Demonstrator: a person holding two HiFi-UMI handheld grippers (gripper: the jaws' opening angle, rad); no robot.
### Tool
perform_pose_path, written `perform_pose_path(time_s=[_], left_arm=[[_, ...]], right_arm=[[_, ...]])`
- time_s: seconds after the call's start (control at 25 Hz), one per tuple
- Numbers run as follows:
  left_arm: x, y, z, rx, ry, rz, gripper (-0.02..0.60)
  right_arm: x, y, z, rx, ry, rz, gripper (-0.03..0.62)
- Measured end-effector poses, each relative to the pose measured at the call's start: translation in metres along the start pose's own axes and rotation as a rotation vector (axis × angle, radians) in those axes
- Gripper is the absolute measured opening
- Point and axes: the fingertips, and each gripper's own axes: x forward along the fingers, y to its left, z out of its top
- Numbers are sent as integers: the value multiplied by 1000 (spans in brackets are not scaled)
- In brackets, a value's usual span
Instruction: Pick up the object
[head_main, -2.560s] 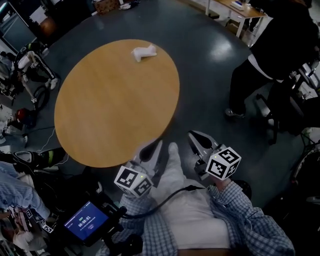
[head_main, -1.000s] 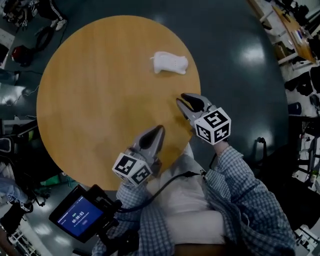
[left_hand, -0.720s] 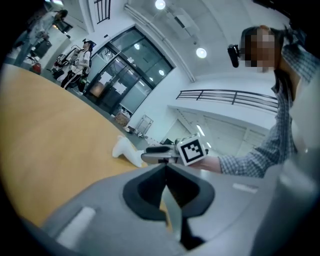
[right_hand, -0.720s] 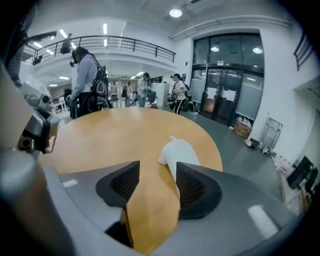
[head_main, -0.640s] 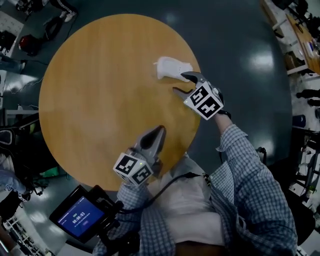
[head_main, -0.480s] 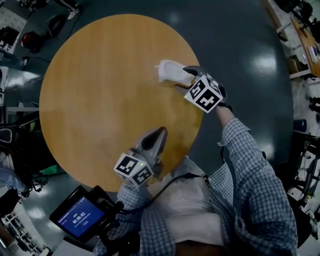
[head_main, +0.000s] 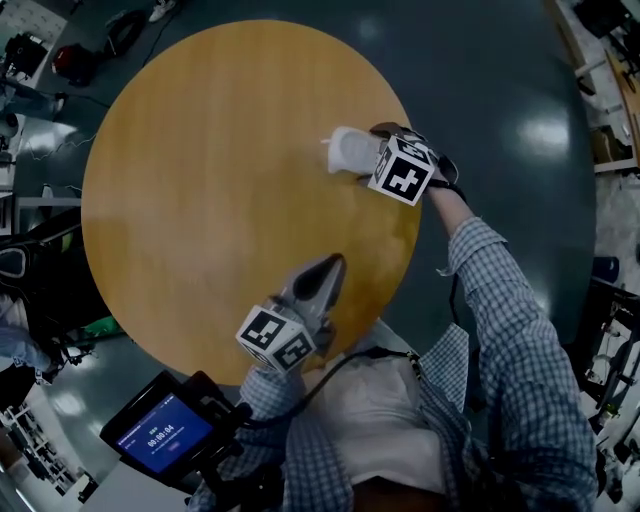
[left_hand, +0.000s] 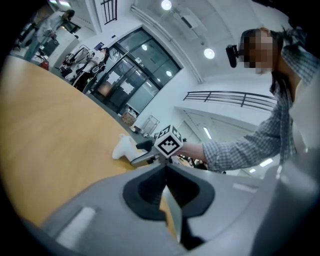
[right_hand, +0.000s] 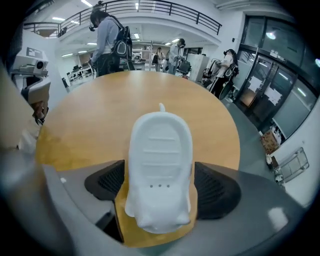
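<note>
Right claw (right_hand: 160, 186) is opening wide, the white object (right_hand: 161, 150) lying ungripped between its jaws; center it, then close evenly on its sides.

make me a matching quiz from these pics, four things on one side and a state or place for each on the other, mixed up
1. white object
2. left gripper
3. right gripper
4. table

a. jaws together, empty
b. round, wooden
c. lies on the table between two jaws
d. jaws apart

Pairs: 1-c, 2-a, 3-d, 4-b

The right gripper's jaws are opening, with the white object between them.
</note>
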Motion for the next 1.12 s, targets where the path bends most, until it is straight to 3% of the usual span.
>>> perform_pose_path(time_s=[0.16, 0.32, 0.64, 0.88, 1.12], left_arm=[[4, -1, 0, -10, 22, 13, -2], [3, 2, -5, -13, 2, -2, -2], [-5, 5, -1, -12, -32, 0, -2], [-11, 3, 7, -2, -47, -1, -2], [-13, 0, 7, 12, -58, -11, -2]], right_arm=[[13, 0, -8, -9, 43, 22, 445], [18, 1, -15, 95, 14, 71, 441], [18, -1, -36, 240, -43, 36, 437], [-16, 1, -12, 438, -253, 32, 434], [-67, -1, 25, 719, -600, 62, 433]])
